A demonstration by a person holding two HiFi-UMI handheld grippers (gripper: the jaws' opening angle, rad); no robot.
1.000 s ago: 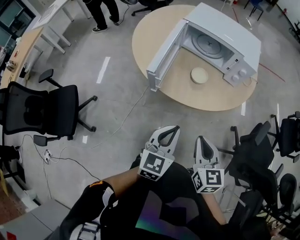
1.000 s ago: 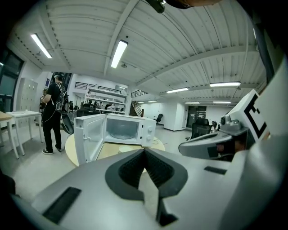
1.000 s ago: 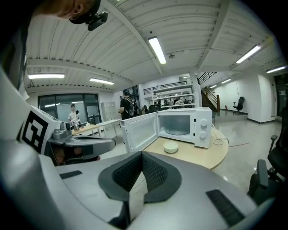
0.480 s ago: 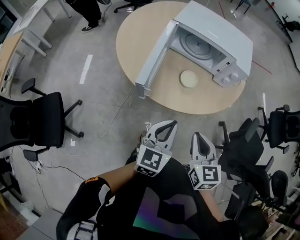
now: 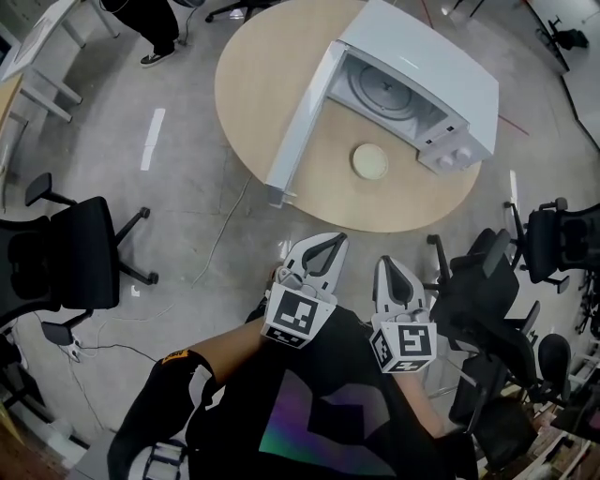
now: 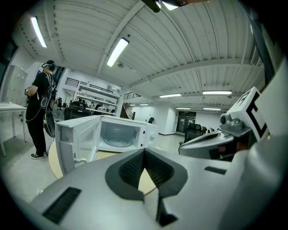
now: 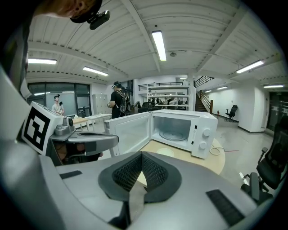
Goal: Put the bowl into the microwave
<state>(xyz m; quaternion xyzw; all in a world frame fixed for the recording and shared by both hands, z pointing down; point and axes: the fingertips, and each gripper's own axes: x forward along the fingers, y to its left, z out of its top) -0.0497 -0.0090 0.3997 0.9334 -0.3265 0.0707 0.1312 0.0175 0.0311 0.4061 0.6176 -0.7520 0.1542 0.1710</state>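
Note:
A white microwave (image 5: 417, 80) stands on the round wooden table (image 5: 248, 89) with its door (image 5: 298, 127) swung wide open and the glass turntable showing inside. The pale, shallow bowl (image 5: 369, 161) sits on the table just in front of the open cavity. It also shows in the right gripper view as the bowl (image 7: 165, 152). My left gripper (image 5: 335, 239) and right gripper (image 5: 384, 262) are held side by side near my body, over the floor and short of the table's near edge. Both are shut with nothing in them. The left gripper view shows the microwave (image 6: 119, 134) beyond the closed jaws.
A black office chair (image 5: 66, 253) stands on the floor at left, and several more chairs (image 5: 492, 300) crowd the right. A cable (image 5: 220, 234) trails from the table across the floor. A person (image 5: 150, 23) stands beyond the table at upper left.
The table, microwave and bowl have slid leftward and nearer in the head view as I step closer. Both grippers stay shut and empty in front of my body.

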